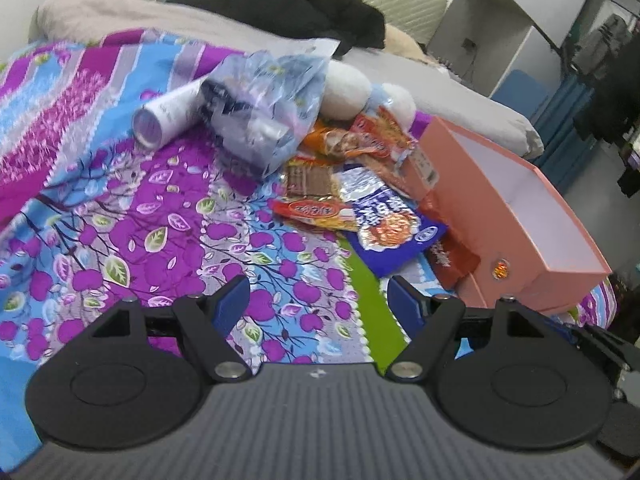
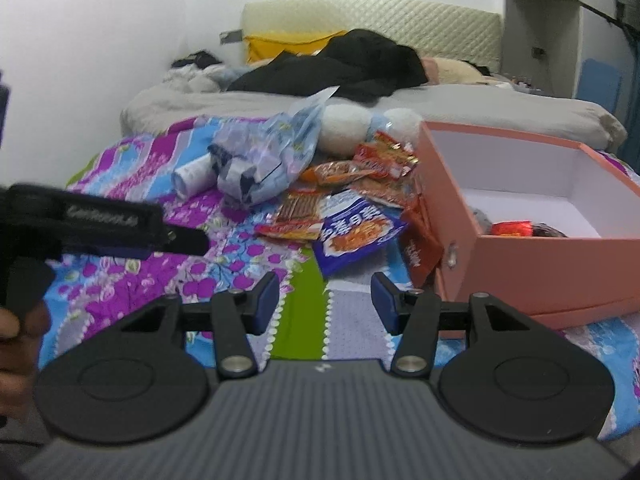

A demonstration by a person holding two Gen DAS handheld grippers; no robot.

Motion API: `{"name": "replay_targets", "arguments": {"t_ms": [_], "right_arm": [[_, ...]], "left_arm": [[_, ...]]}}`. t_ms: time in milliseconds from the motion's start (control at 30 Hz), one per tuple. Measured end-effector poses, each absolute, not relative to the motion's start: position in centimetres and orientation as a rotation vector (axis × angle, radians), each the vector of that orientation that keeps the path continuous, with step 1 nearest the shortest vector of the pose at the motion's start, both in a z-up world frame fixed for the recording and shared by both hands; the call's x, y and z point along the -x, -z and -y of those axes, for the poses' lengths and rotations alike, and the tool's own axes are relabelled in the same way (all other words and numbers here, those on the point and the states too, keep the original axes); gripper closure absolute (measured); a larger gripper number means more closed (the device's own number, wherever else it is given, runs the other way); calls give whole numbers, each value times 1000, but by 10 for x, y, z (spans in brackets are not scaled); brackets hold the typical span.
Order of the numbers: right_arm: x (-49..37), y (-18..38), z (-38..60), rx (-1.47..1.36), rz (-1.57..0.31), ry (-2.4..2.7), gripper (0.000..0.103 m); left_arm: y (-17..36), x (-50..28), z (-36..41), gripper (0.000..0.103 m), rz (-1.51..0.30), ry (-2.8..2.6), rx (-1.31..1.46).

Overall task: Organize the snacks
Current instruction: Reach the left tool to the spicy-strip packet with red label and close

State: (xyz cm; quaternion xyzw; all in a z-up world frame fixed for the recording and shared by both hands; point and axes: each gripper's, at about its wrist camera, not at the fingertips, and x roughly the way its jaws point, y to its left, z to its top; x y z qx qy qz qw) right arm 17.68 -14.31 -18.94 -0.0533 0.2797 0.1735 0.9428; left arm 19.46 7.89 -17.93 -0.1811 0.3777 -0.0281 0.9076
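Left tool (image 1: 318, 300) hangs over the floral bedspread (image 1: 152, 232), jaws spread wide, nothing between the blue pads (image 1: 234, 304). Right tool (image 2: 324, 300) also over the bedspread, jaws parted, narrower than the left, empty too. Snack pile lies on the bed at about 1 o'clock from the left tool, 12 o'clock from the right one, well clear of both. Nearest the tools is a blue noodle packet (image 1: 390, 220) with white lettering, lying flat on top of the pile. Touching it at its 10 o'clock, a red-and-yellow packet (image 1: 310, 210), and just beyond that a brown wafer-like pack (image 1: 308, 178). More red and orange packets (image 1: 372, 144) stack up at 12 o'clock of the blue one. A red wrapper (image 1: 452, 258) is wedged between the blue packet and the pink box (image 1: 532, 240). Box sits at 3 o'clock of the pile, open top, white inside; in the right wrist view a red-wrapped snack (image 2: 512, 228) and something dark beside it already lie in its near corner. At 10 o'clock of the pile, a crumpled clear plastic bag (image 1: 264, 112) with dark contents, and a white tube (image 1: 168, 114) on its side sticking out at the bag's 9 o'clock. White plush toy (image 1: 346, 90) behind the pile. Black clothing (image 1: 304, 8) heaped on the grey blanket further back. A hand (image 2: 16, 336) on a black grip shows at the 9 o'clock edge of the right wrist view.
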Motion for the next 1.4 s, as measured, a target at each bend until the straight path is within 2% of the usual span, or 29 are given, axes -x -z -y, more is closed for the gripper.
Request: {"name": "replay_targets", "arguments": {"t_ms": [133,200,467,533,733,1000,1167,1233,1300,1400], "right_arm": [[-195,198,133,160,-585,-363,36],[-207,203,128,173,-598,-362,36],[-251,230,119,110,-658,-337,36],[-259,237,118,97,-674,-326,37],[-285,253,117,37,-714,-297,37],[-311,265,117,-9,-730,-255,40],[-320,271,116,-37,-732,-239,53],[-321,268,117,-44,-728,-245,75],[-322,265,118,-59,-729,-250,84],[-322,264,120,-64,-729,-262,89]], "left_arm": [[195,-223,-87,21,-805,52,416],[202,-240,-89,16,-816,61,425],[227,-311,-84,16,-855,96,412],[234,-327,-82,11,-868,109,405],[252,-365,-79,7,-891,96,435],[258,-401,-56,6,-881,31,368],[264,-416,-45,7,-883,-4,306],[266,-419,-44,7,-887,-15,311],[267,-419,-44,10,-886,-18,304],[267,-417,-46,16,-883,-17,318]]}}
